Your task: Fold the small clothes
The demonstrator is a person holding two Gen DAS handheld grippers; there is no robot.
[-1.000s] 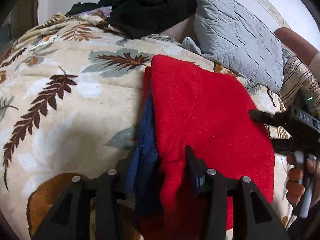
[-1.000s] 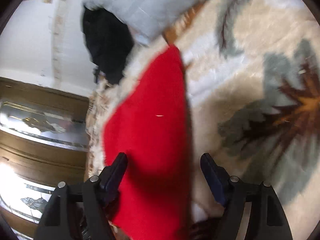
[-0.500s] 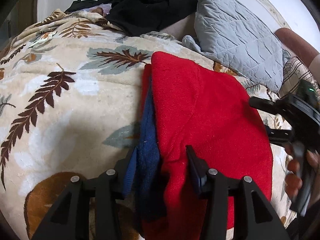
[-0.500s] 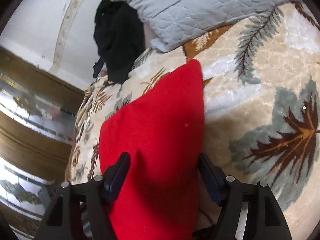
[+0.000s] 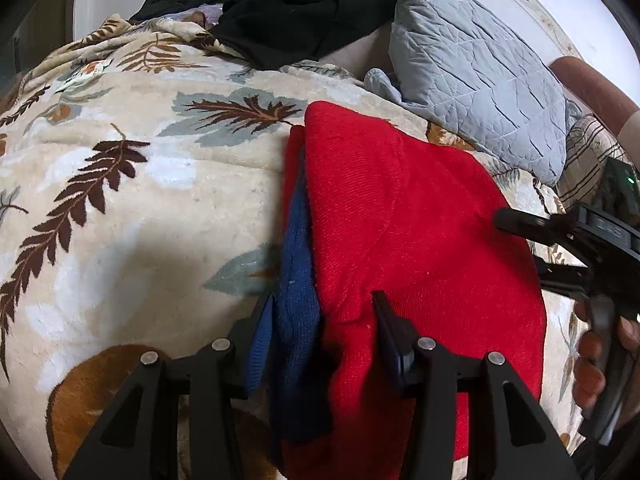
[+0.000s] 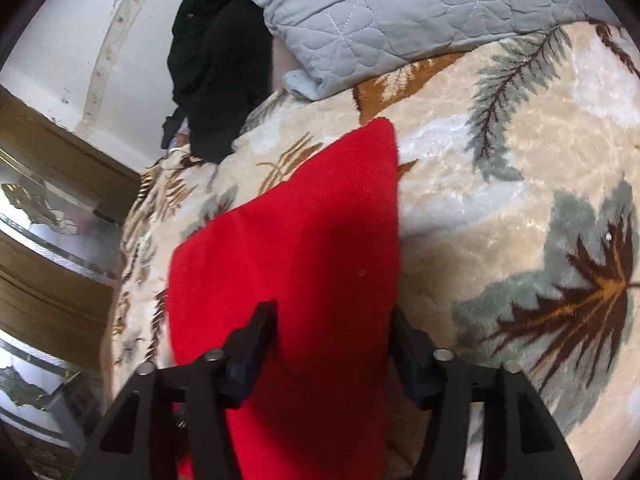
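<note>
A red knit garment with a blue band along its left edge lies folded on the leaf-patterned blanket. My left gripper is open, its jaws either side of the garment's near left edge and blue band. My right gripper is open, straddling the red garment near its right edge; it also shows in the left wrist view, held by a hand at the garment's right side.
A grey quilted pillow lies beyond the garment. A black garment pile sits at the head of the bed. A wooden mirrored wardrobe stands at the left of the right wrist view.
The right gripper has swung round and levelled over the garment's right part. The left gripper has hardly moved; both stay open.
</note>
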